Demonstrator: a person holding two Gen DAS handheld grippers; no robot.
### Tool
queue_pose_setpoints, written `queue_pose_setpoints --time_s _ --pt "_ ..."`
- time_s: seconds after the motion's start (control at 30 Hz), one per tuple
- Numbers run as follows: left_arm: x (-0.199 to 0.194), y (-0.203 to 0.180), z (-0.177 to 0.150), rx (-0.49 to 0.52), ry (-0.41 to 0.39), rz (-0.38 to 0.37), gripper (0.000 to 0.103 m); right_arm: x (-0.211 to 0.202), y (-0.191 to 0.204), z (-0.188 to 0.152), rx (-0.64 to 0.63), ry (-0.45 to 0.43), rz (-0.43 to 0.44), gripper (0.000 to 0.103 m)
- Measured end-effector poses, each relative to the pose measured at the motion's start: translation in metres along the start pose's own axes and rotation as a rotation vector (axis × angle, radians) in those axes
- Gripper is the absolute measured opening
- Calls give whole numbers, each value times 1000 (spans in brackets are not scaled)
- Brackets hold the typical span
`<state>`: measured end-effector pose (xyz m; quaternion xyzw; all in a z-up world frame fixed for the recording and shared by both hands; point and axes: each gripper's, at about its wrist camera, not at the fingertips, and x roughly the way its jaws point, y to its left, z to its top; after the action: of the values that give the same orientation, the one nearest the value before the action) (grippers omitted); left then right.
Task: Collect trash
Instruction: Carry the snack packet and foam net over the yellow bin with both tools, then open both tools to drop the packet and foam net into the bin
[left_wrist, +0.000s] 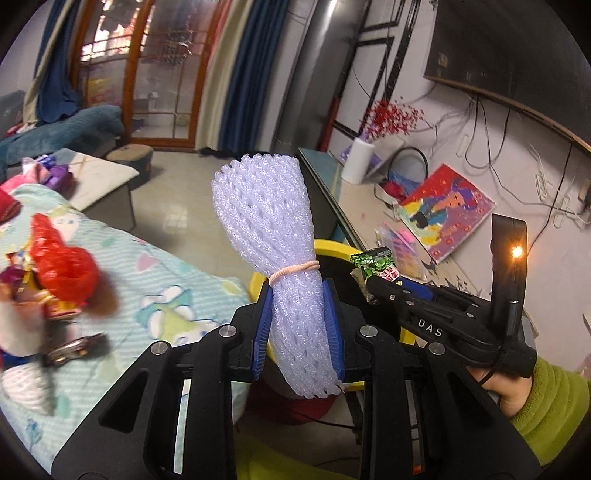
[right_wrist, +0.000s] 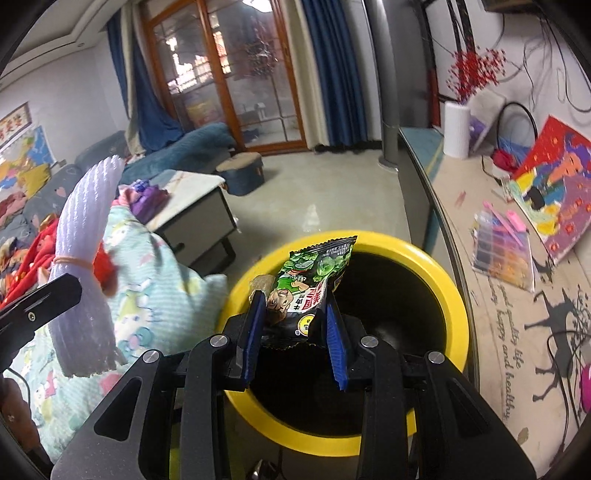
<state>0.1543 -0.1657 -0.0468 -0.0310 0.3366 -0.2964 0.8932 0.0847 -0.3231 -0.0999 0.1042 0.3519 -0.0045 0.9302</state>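
My left gripper is shut on a bundle of white foam netting tied with a pale rubber band; the bundle stands upright between the blue pads. In the right wrist view the same foam bundle shows at the left. My right gripper is shut on a green and black snack wrapper, held over the mouth of a black bin with a yellow rim. In the left wrist view the right gripper with the wrapper hovers above the bin's yellow rim, mostly hidden behind the foam.
A table with a pale patterned cloth lies to the left, carrying red netting and other wrappers. A long cabinet at the right holds a colourful painting, a white roll and small items. A sofa and low table stand behind.
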Motion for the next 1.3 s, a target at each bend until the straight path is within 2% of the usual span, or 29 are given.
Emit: queue_pose_setpoints --time_s 0.43,0.77,0.8,0.87,0.93,1.0,1.07,1.1,1.17,1.23,1.3 --pt "68 -12 -6 11 133 -48 22 16 -34 -3 95 46 -24 31" --pt "90 -15 -11 20 184 -71 24 17 -43 1 126 49 -20 33" --pt "90 -16 -11 27 181 -70 28 18 -44 1 130 49 -23 34" --pt "90 -15 -11 27 179 -63 33 17 -46 1 143 46 -31 43" --pt "90 -12 -10 14 178 -55 43 17 -48 2 146 45 -38 49" --pt "88 -7 -8 -2 169 -43 61 17 -48 2 149 40 -51 55" --pt "83 -3 -7 -14 158 -32 69 14 -47 3 145 28 -60 55" --pt "80 -2 -6 -20 147 -27 79 13 -46 4 141 23 -60 55" --pt "71 1 -3 -28 122 -13 90 9 -43 4 135 3 -62 58" --pt "60 4 0 -35 94 12 92 4 -38 6 127 -19 -56 64" --pt "52 6 2 -44 72 36 92 0 -30 7 103 -33 -47 65"
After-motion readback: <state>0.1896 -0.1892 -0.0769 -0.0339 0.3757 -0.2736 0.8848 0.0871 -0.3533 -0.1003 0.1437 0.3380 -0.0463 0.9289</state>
